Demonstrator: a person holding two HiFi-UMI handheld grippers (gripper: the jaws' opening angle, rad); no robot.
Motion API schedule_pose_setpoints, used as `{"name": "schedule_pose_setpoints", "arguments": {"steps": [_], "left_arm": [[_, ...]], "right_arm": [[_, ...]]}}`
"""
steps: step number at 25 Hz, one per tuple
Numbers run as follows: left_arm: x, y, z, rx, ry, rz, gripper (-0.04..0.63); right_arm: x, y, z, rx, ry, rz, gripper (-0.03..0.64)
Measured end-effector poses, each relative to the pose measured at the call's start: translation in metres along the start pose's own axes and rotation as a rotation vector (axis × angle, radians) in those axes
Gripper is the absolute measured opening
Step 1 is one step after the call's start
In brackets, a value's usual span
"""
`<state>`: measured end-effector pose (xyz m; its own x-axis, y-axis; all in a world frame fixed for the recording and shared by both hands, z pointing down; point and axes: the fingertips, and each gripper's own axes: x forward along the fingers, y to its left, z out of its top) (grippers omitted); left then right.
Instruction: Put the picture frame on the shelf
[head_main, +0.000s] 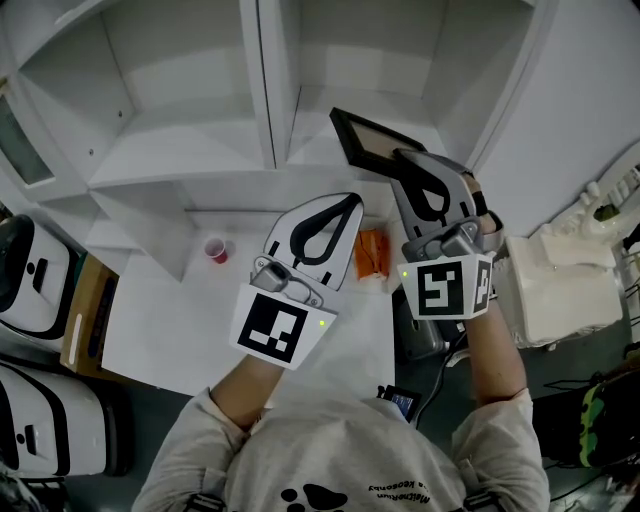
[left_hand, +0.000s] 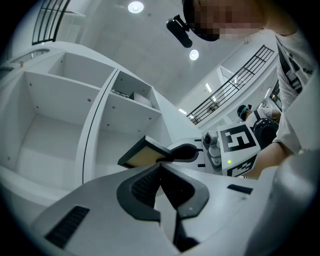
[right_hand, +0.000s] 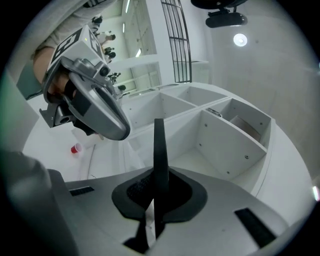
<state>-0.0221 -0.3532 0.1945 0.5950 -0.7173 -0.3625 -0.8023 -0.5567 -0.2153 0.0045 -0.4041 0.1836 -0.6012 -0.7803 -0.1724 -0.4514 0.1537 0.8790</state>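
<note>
One picture frame (head_main: 366, 140) is clamped by the right gripper (head_main: 404, 157) at 1 o'clock, left gripper (head_main: 351, 201) closed empty; carriage forward onto the shelf (head_main: 180, 140) is judged required.

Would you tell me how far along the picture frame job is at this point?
Done: the picture frame is picked up, clamped in the right hand-held gripper. In hand: it is held in front of the white shelf, apparently not resting on any board. Still to do: set it in a compartment and let go. The left hand-held gripper is shut and empty.
</note>
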Motion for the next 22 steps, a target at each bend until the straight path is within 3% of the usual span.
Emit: {"name": "schedule_pose_setpoints", "arguments": {"steps": [5, 15, 22], "left_arm": [[0.007, -0.001, -0.001, 0.010, -0.001, -0.014, 0.020], [0.019, 0.001, -0.004, 0.012, 0.001, -0.023, 0.020], [0.026, 0.000, -0.009, 0.031, 0.012, -0.037, 0.020]], "right_arm": [[0.014, 0.013, -0.005, -0.119, 0.041, 0.066, 0.052], [0.037, 0.027, -0.017, -0.233, 0.146, 0.249, 0.052], [0.042, 0.027, -0.022, -0.201, 0.195, 0.330, 0.054]]}}
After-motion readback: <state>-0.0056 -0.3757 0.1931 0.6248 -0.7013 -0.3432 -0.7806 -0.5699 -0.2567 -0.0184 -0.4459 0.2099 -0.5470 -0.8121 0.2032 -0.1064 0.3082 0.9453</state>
